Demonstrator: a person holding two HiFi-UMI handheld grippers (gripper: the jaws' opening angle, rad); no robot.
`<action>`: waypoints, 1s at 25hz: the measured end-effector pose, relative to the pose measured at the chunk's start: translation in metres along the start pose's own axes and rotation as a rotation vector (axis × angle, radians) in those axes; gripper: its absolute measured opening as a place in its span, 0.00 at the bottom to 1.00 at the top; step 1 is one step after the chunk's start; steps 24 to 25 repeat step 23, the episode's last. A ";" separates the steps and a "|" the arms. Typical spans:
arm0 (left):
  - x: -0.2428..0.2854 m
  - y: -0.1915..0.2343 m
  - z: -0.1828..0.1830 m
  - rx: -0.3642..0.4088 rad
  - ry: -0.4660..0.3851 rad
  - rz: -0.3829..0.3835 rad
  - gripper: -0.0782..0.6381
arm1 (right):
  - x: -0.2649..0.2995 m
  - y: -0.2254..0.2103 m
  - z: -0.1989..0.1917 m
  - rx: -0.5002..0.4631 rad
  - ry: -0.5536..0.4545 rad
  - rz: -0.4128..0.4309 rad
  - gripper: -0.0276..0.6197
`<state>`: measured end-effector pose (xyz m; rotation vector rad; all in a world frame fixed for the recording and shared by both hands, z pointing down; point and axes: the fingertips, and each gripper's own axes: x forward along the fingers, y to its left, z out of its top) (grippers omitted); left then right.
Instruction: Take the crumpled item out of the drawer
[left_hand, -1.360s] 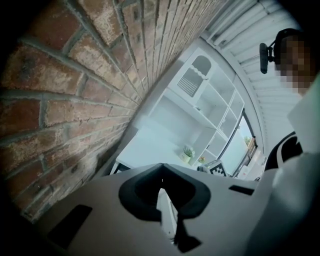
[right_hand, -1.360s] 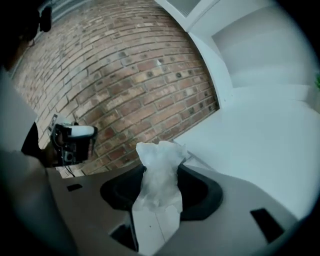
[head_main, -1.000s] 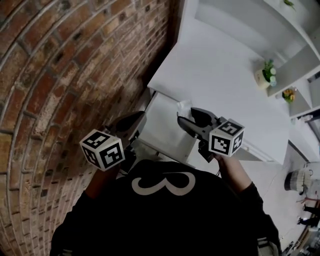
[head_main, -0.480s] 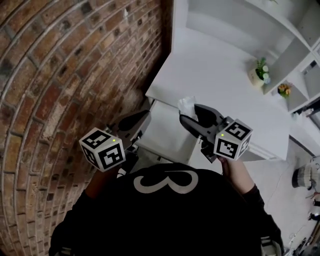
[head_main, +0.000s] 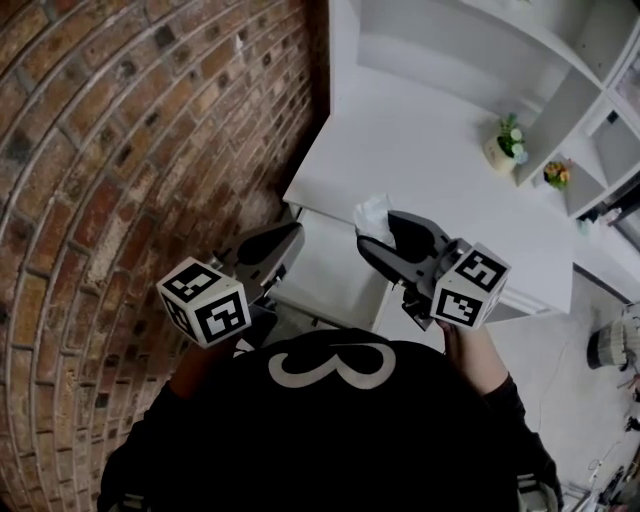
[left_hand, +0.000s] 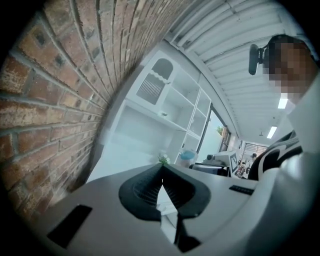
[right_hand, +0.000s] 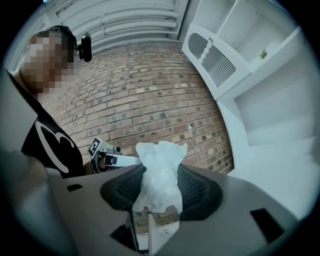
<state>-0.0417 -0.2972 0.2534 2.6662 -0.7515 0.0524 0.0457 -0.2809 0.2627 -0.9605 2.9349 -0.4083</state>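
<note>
A white crumpled item (head_main: 372, 215) (right_hand: 160, 160) sticks up between the pads of my right gripper (head_main: 378, 238) (right_hand: 160, 174), which is shut on it. It hangs above the front edge of the white desk (head_main: 430, 140), over the open white drawer (head_main: 325, 268). My left gripper (head_main: 283, 245) (left_hand: 161, 172) is to the left of the drawer, near the brick wall, its jaws shut with nothing between them. The inside of the drawer is partly hidden by both grippers.
A brick wall (head_main: 120, 150) runs along the left. White shelves (head_main: 560, 100) stand behind the desk, with a small potted plant (head_main: 503, 145) on the desktop and another small plant (head_main: 555, 175) on a shelf. Floor and clutter lie at the far right.
Both grippers have risen. The right one has lifted the crumpled item up from the drawer to about the desk's front edge. The left stays shut and empty.
</note>
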 end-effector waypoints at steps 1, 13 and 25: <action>0.001 -0.001 0.000 0.001 0.001 -0.003 0.11 | -0.001 -0.001 -0.001 0.003 -0.002 -0.003 0.38; 0.004 0.001 -0.010 -0.015 0.017 0.009 0.11 | -0.006 -0.003 -0.010 0.014 0.006 -0.001 0.38; 0.013 0.010 -0.018 -0.031 0.033 0.018 0.11 | -0.006 -0.014 -0.015 0.016 0.024 -0.004 0.38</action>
